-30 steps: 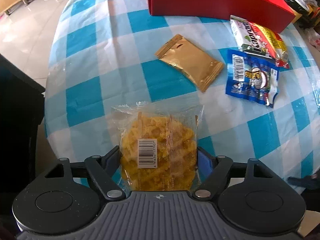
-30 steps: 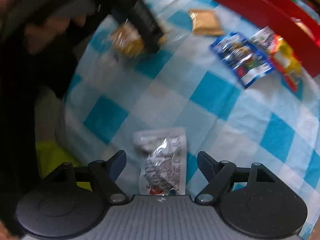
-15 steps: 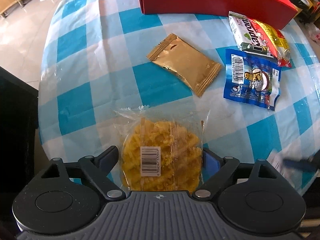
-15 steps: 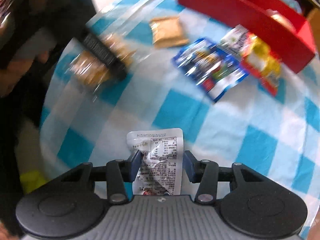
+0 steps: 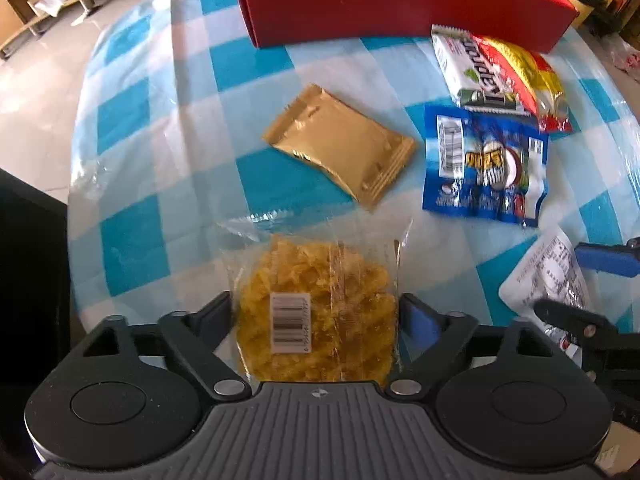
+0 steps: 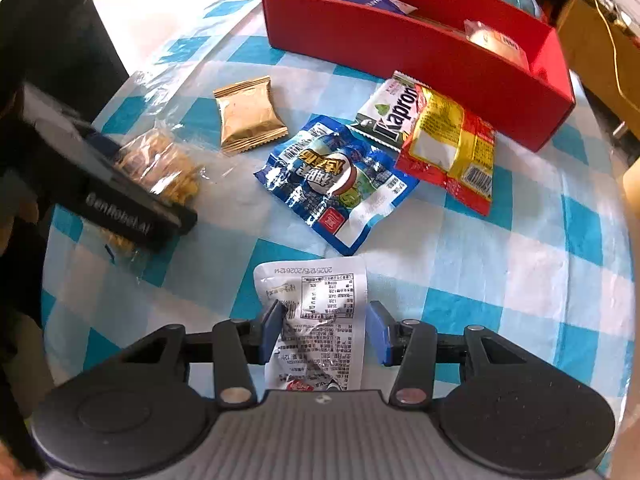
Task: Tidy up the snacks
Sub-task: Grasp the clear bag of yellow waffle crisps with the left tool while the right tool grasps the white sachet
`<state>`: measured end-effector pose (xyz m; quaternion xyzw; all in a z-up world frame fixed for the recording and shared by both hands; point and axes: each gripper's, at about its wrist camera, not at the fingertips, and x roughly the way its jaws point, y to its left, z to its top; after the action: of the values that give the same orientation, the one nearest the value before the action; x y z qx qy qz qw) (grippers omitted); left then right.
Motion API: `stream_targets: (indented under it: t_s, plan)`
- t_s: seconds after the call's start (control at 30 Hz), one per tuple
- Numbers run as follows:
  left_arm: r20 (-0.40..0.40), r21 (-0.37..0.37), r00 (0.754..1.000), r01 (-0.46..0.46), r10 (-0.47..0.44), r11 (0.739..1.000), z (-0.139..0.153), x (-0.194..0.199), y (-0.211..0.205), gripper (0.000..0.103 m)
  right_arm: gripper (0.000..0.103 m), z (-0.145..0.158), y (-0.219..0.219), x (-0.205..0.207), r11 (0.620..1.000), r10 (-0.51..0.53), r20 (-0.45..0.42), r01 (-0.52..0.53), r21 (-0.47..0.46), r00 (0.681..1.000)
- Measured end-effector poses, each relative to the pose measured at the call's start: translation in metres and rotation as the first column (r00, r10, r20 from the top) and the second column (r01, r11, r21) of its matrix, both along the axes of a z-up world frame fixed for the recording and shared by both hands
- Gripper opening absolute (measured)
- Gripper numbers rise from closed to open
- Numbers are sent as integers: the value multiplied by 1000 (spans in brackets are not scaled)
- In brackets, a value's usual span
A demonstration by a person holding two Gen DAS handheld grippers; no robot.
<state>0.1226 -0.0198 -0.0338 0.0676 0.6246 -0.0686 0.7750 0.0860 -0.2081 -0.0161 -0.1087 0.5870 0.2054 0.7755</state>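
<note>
A clear pack of yellow crisps (image 5: pixel 320 288) lies on the checked tablecloth, near its left edge. My left gripper (image 5: pixel 320 320) straddles it with the jaws opening, and the pads stand just off the pack's sides. My right gripper (image 6: pixel 325 332) is shut on a white printed packet (image 6: pixel 316 300), which crumples between the blue pads. In the left wrist view that white packet (image 5: pixel 548 276) and a blue right-hand pad (image 5: pixel 600 260) show at the right edge. The red box (image 6: pixel 400 44) stands at the far side of the table.
Between the grippers and the red box (image 5: pixel 380 8) lie a gold packet (image 5: pixel 340 148), a blue packet (image 5: pixel 484 164), a white-green pack (image 5: pixel 468 68) and a red-yellow pack (image 5: pixel 532 76). Two packets sit inside the box. The table's rounded edge drops off at left.
My left jaws have spread wider around the yellow pack. My right jaws have closed onto the white packet, and the right gripper has swung so the box sits more central in its view.
</note>
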Motion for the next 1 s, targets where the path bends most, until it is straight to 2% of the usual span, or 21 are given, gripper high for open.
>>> stream_targets:
  t_s: [0.07,0.23,0.3,0.4,0.43,0.47,0.5,0.63,0.73,0.8,0.87,0.93,1.0]
  plan:
    - [-25,1,1000,6,-6,1000,-6,1,-2,103,42,-4,-1,1,1000,2,-8,-2,5,1000]
    - [-11,13,1000,19,-18,1000,-7,1,-8,103,50,-7,3,-3,999,35,8,-35,4,999]
    - [-4,12,1000,22,-22,1000,-7,1,-9,103,63,-9,3,-3,999,41,-3,-41,29,999]
    - [9,8,1000,26,-26,1000,-9,-6,-7,103,69,-11,3,-5,998,45,-8,-45,36,999]
    - [12,8,1000,26,-26,1000,-10,-7,-6,103,76,-12,3,-4,998,40,-22,-39,43,999]
    - [15,6,1000,26,-26,1000,-10,-8,-6,103,97,-15,2,-2,998,23,-64,-20,57,998]
    - [14,4,1000,26,-26,1000,-10,-8,-6,103,99,-19,2,-2,998,13,-96,-7,63,995]
    - [20,7,999,25,-25,1000,-10,-8,-6,103,96,-19,5,-2,999,17,-91,-14,40,996]
    - [21,7,999,36,-37,999,-10,-7,-6,103,74,-15,6,-3,1000,17,-58,-17,-3,998]
    - [34,7,999,40,-40,999,-10,-9,-6,103,54,-12,2,-2,1000,6,-34,-7,-24,999]
    - [47,1,998,37,-37,999,-9,-12,-5,103,46,-9,-3,0,1000,-14,-19,13,-17,1000]
    - [53,-10,998,30,-29,1000,-8,-15,-3,102,44,-6,-5,0,1000,-20,-9,20,-4,1000]
    - [60,-19,998,21,-20,1000,-4,-16,-1,96,43,-3,-4,-3,1000,-12,5,12,-10,1000]
